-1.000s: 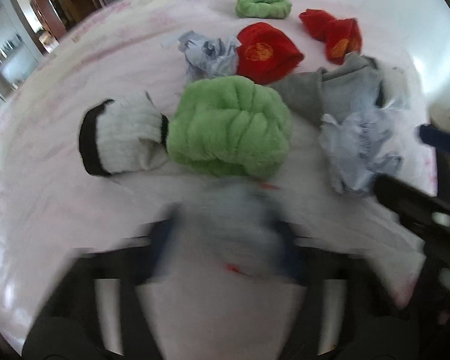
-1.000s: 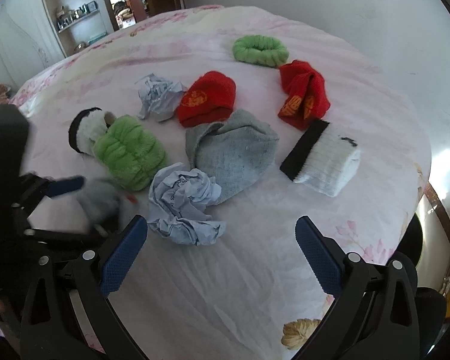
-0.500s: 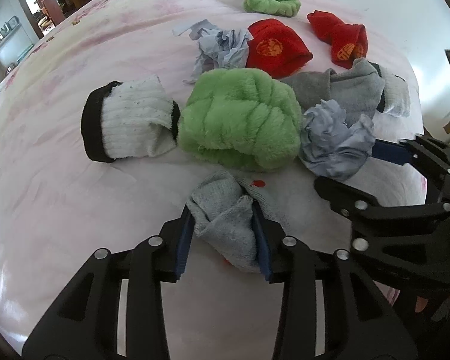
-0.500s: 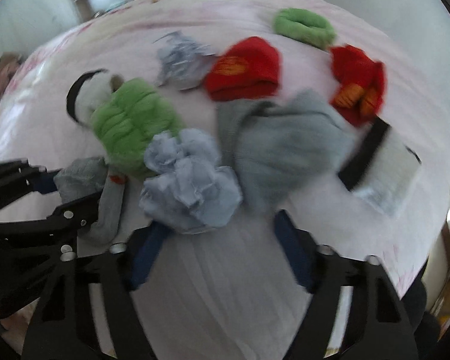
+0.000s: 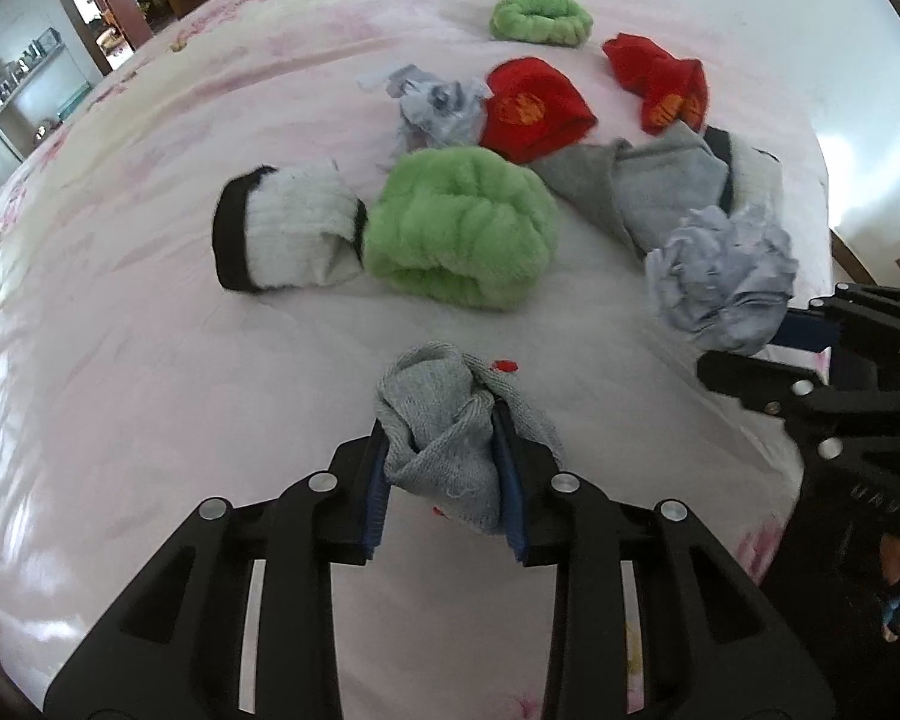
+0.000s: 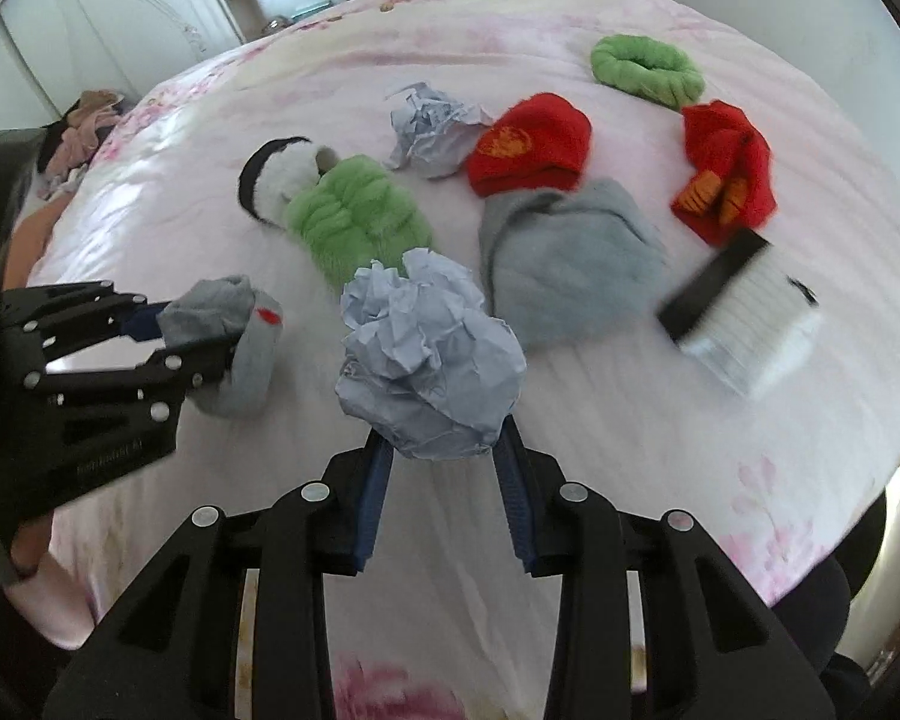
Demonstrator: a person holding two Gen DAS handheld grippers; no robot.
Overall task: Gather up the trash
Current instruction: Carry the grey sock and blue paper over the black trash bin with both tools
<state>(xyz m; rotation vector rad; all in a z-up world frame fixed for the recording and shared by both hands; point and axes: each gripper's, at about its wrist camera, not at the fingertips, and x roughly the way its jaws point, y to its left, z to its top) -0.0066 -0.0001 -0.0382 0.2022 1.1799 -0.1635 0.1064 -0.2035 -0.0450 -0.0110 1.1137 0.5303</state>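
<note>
My right gripper (image 6: 444,456) has its jaws closing on a crumpled blue-grey paper ball (image 6: 429,354), pads pressed on its lower part; the same paper ball (image 5: 723,282) shows at the right of the left wrist view. My left gripper (image 5: 444,450) is shut on a grey sock (image 5: 444,438) with a red mark, lifted a little off the pink bedsheet (image 5: 150,390); that grey sock (image 6: 234,348) hangs at the left of the right wrist view. A second crumpled paper (image 6: 429,129) lies farther back beside a red sock (image 6: 531,144).
Spread over the bed are a fluffy green sock (image 5: 459,234), a white sock with black cuff (image 5: 285,234), a grey sock (image 6: 564,258), another red sock (image 6: 726,171), a green sock ring (image 6: 648,69) and another white sock (image 6: 750,324). The bed's edge runs along the right.
The right gripper came down over the paper ball and closed on it, then raised it off the sheet. The left gripper kept its hold on the grey sock and lifted slightly.
</note>
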